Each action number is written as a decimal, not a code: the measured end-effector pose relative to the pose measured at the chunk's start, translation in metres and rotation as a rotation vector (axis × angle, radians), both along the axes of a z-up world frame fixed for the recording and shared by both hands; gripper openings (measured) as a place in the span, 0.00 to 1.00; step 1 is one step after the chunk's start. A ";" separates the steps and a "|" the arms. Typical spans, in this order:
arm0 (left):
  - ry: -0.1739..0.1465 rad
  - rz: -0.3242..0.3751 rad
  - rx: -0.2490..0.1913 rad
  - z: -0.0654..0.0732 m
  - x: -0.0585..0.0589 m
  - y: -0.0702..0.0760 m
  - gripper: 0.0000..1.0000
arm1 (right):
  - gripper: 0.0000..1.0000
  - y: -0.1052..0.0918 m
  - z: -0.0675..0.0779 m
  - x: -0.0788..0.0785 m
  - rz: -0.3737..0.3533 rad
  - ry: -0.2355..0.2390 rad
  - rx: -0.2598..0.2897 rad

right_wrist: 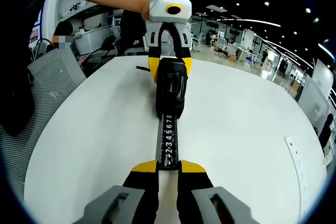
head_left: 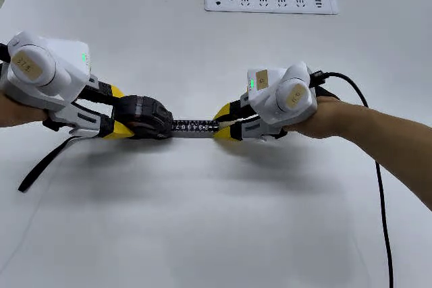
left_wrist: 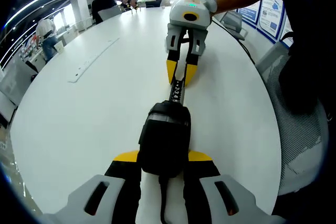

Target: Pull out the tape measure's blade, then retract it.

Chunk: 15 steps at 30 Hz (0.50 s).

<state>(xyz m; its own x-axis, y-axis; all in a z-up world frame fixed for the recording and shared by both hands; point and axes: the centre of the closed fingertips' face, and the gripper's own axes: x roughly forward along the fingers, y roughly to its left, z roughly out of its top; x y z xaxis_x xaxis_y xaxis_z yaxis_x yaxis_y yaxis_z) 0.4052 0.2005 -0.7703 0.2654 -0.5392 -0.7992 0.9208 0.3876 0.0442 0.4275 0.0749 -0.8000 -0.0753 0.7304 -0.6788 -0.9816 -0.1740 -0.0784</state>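
blade (right_wrist: 168,142) numerals 2–8 readable | left gripper (head_left: 120,110) clamps tape measure case (head_left: 143,118) | right gripper (head_left: 222,122) pinches blade tip | over mid tabletop (head_left: 202,220), bare all round | power strip (head_left: 271,3) near far edge

My left tool (head_left: 116,109) and right tool (head_left: 224,121) have round white bodies, black jaws with yellow tips, green lights; a black cable (head_left: 381,187) leaves the right one.

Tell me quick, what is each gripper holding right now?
Left gripper: closed on the tape measure's case.
Right gripper: closed on the end of the pulled-out blade.
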 end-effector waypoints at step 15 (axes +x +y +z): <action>0.005 0.003 0.028 0.000 0.000 0.001 0.25 | 0.09 -0.025 0.000 0.000 -0.002 -0.018 -0.042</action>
